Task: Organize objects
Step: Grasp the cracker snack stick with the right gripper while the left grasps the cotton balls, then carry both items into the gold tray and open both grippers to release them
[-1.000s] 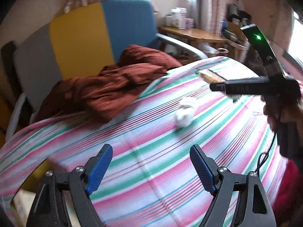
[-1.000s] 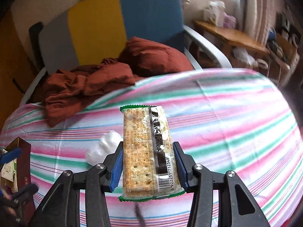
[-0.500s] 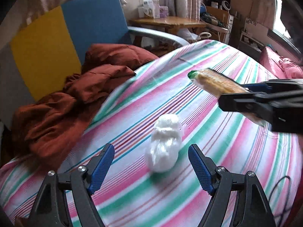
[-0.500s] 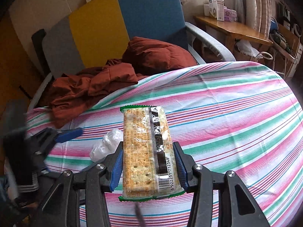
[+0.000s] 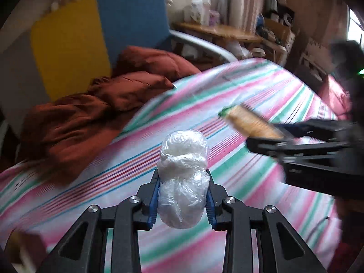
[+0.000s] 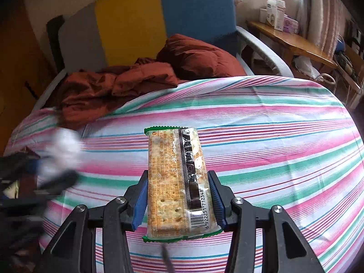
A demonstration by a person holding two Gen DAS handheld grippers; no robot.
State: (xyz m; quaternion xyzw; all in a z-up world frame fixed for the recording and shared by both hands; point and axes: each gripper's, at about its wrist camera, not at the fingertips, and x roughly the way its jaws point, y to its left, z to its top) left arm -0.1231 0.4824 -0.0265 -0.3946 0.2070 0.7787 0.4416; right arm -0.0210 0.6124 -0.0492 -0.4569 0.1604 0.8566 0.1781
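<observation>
A white bundle wrapped in clear plastic (image 5: 183,150) stands between the blue pads of my left gripper (image 5: 183,179), just above the striped tablecloth (image 5: 261,95). The jaws are closing and the pads press on both sides of the bundle's lower half. My right gripper (image 6: 177,177) is shut on a long pack of crackers (image 6: 175,159) with a green edge and a barcode, held above the cloth. In the left wrist view the cracker pack (image 5: 248,120) and right gripper (image 5: 279,136) reach in from the right. In the right wrist view the bundle (image 6: 63,145) shows blurred at the left.
A crumpled rust-red cloth (image 5: 91,113) lies over the table's far left edge and onto a grey, yellow and blue chair (image 5: 127,18). A wooden side table (image 6: 293,43) with boxes stands at the back right. A brown box (image 6: 25,177) sits at the left edge.
My left gripper moved forward to the white bundle and its jaws came together on it. The right gripper kept its hold on the cracker pack and barely moved.
</observation>
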